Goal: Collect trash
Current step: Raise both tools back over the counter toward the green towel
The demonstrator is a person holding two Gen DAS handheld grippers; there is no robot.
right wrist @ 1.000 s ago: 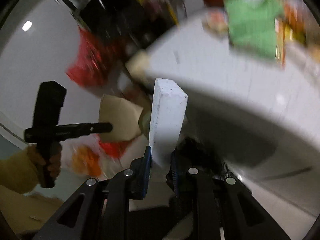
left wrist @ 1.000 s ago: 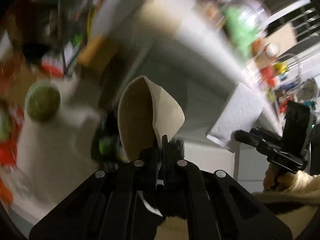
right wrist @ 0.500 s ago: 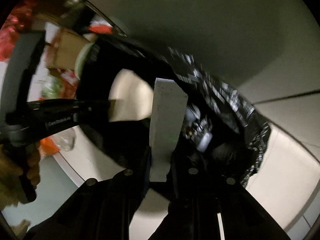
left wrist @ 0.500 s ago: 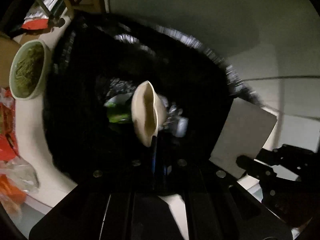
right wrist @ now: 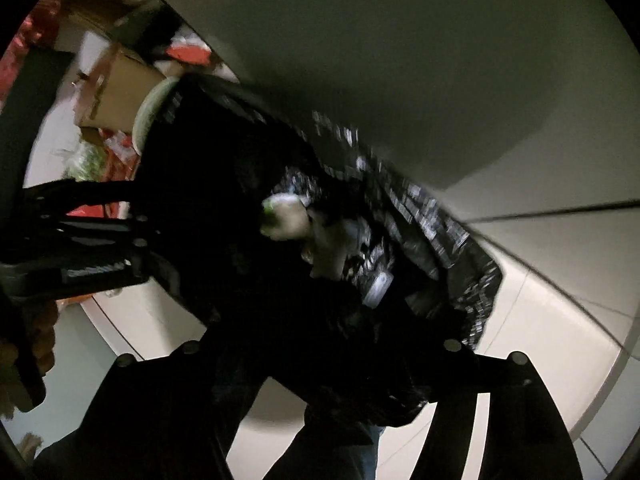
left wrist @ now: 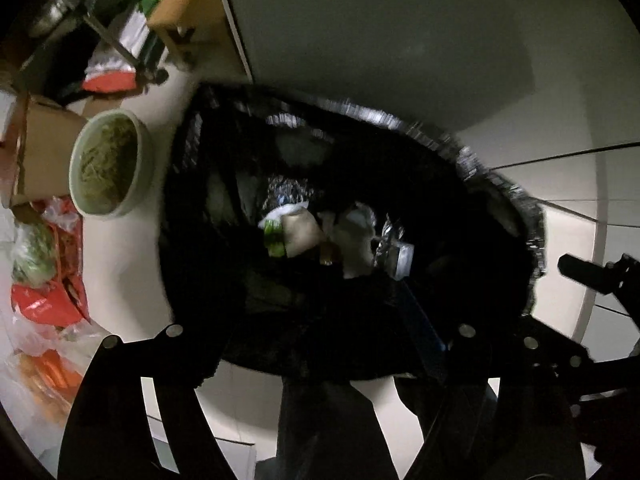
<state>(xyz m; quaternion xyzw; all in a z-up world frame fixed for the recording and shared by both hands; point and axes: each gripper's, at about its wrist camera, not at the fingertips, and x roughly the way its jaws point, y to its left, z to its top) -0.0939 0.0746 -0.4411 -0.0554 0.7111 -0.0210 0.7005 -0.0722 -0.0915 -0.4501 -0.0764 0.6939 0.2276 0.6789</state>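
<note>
**Both tools over a dark bin bag**

The black bin bag (left wrist: 224, 264) swallows most detail. Crumpled trash (left wrist: 304, 232) lies deep inside. Left tool (left wrist: 316, 344) and right tool (right wrist: 320, 364) gape wide, empty. Pale tiled floor (left wrist: 568, 184); green bowl (left wrist: 110, 164) sits left.

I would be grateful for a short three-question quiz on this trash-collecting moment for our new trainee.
1. True or false: both grippers hold nothing.
2. What lies beside the black trash bag on the floor, toward the upper left in the left wrist view?
A. a pale green bowl of greenish contents
B. a blue bucket
C. a broom
3. Fill in: the tan paper piece lies ____ the bag.

Key:
1. True: the left gripper and the right gripper both have spread jaws with nothing between them.
2. A
3. inside
</note>
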